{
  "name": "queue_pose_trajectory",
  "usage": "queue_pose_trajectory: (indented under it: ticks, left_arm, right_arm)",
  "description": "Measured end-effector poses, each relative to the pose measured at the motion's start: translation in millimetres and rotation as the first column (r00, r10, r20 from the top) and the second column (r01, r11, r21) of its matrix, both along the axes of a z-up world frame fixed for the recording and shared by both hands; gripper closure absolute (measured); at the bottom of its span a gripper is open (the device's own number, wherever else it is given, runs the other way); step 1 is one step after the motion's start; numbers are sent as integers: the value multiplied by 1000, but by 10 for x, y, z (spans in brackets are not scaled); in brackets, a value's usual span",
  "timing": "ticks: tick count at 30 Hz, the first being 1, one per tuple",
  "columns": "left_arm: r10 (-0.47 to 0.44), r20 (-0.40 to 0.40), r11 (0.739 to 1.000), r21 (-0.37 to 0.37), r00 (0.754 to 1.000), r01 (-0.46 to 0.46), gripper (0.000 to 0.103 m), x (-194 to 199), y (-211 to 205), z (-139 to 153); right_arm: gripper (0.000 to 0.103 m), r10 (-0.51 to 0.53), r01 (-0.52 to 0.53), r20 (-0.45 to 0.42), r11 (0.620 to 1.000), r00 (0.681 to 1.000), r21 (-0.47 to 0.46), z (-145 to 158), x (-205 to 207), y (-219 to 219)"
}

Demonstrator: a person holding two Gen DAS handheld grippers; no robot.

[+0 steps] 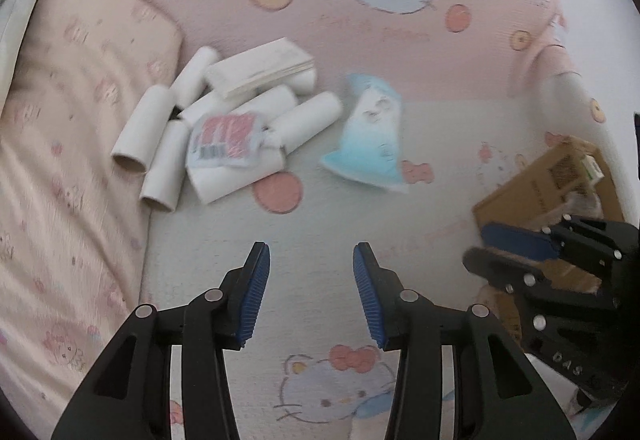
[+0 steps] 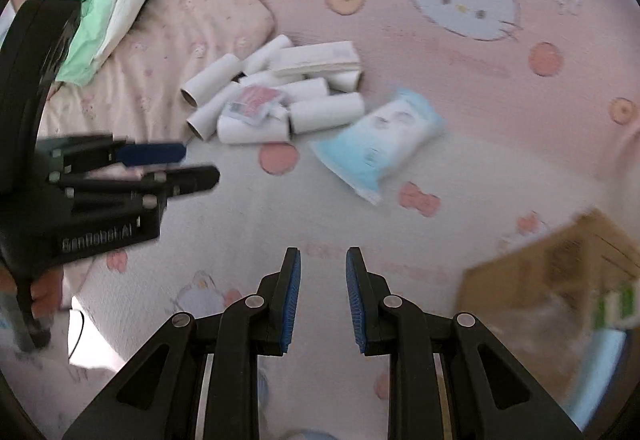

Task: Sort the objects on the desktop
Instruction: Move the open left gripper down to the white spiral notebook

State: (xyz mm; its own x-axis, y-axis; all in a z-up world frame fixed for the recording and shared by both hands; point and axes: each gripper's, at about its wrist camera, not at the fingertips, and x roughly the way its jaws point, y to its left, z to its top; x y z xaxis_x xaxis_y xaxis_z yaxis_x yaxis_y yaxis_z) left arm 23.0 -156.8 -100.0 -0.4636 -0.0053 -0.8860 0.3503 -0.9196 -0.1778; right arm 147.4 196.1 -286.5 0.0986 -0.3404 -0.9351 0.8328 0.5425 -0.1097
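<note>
1. Left gripper (image 1: 311, 256): jaws wide apart, nothing btwn them, above the pink-and-white cartoon-cat bedsheet (image 1: 328, 224).
2. Right gripper (image 2: 322, 260): jaws narrower but parted, empty, over same sheet.
3. Heap of white cardboard tubes (image 1: 224, 120) ahead of both grippers, beside the pale pink pillow (image 1: 80, 128); flat white paper stack (image 1: 260, 68) lies on top, small red-and-white sachet w/ barcode (image 1: 226, 140) on front.
4. Light-blue soft tissue pack (image 2: 380, 144) just right of heap, apart from it.
5. Brown cardboard box (image 1: 548, 180) at far right, near right gripper.
</note>
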Motion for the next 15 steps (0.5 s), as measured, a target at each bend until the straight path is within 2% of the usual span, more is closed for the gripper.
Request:
queue_pose_trajectory:
  ticks: [4,7,9,11,13,15]
  left_arm:
    - [45,-13,999,-9,999,-45,55,38,-155,-105]
    - [77,-60,997,4,995,-77,55,43,-284,-151]
    - [92,-102,995,40,991,-88,55,9,-399,-193]
    - [96,-106,994,62,990,-89,54,-90,-521,-234]
    - [92,-122,995,39,988,-88,54,-161,-592,-224]
    - [96,-141,995,-18,985,-99,54,-240,-667,-187]
  right_arm:
    - [83,-15,20,108,999,994,-42,-155,167,-202]
    - [83,-55,69,193,996,980,-64,-272,254,-398]
    - [83,-109,125,254,991,961,-50,-321,305,-558]
    - [83,-184,196,323,981,928,-4,-362,396,-808]
    - [83,-247,244,354,968,902,54,-365,491,-1044]
    - [82,-260,251,382,965,887,73,-317,586,-1221]
